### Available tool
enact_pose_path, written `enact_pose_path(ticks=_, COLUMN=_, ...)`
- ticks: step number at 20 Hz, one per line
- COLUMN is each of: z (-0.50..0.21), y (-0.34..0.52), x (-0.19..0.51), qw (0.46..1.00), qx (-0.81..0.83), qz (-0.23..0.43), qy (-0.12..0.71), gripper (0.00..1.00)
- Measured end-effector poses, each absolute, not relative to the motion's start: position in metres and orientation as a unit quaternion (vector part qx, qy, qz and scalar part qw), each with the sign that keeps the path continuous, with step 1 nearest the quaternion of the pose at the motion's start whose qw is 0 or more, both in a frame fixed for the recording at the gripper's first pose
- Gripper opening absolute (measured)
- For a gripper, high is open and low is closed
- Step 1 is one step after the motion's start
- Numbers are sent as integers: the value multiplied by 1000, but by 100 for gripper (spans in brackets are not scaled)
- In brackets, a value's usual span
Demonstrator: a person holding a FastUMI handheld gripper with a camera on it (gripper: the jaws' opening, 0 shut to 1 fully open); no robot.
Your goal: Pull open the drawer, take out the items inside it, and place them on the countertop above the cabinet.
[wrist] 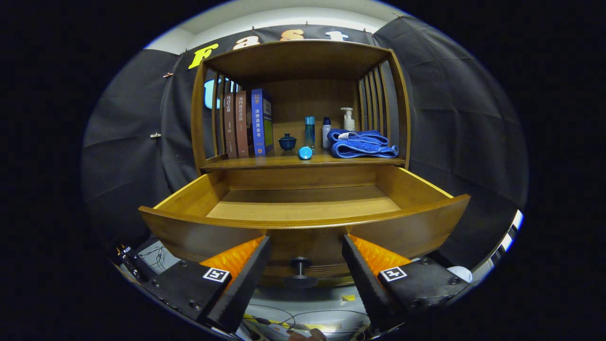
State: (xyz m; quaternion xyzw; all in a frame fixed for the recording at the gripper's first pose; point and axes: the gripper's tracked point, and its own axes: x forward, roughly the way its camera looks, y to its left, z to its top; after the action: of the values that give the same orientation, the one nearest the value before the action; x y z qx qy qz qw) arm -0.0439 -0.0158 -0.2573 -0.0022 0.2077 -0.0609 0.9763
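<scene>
The wooden drawer [303, 208] stands pulled out of the cabinet, and its bare wooden floor shows nothing lying in it. Its dark knob [300, 263] sits on the front panel, between my two fingers and a little ahead of them. My gripper [305, 255] is open, with the fingers apart on either side of the knob and not touching it. On the countertop [246, 162] above the drawer lie a folded blue towel [362, 144], a blue cap [305, 152], a small blue lidded bowl [287, 141], a teal bottle [309, 131], a small white bottle [326, 132] and a pump bottle [348, 119].
Three upright books [246, 124] stand at the left of the countertop beside the slatted side wall. A shelf top [298, 54] roofs the countertop space. Cables [293, 322] lie on the floor below the drawer front.
</scene>
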Motion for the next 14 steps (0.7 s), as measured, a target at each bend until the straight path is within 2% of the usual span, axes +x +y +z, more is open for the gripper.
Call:
enact_pose_path(ticks=7, z=-251, y=-21, x=17, qw=975, qx=4, qz=-60, qy=212, gripper=99)
enact_pose_path(ticks=14, z=-277, y=-25, x=81, qw=971, qx=5, qz=-61, qy=230, gripper=99)
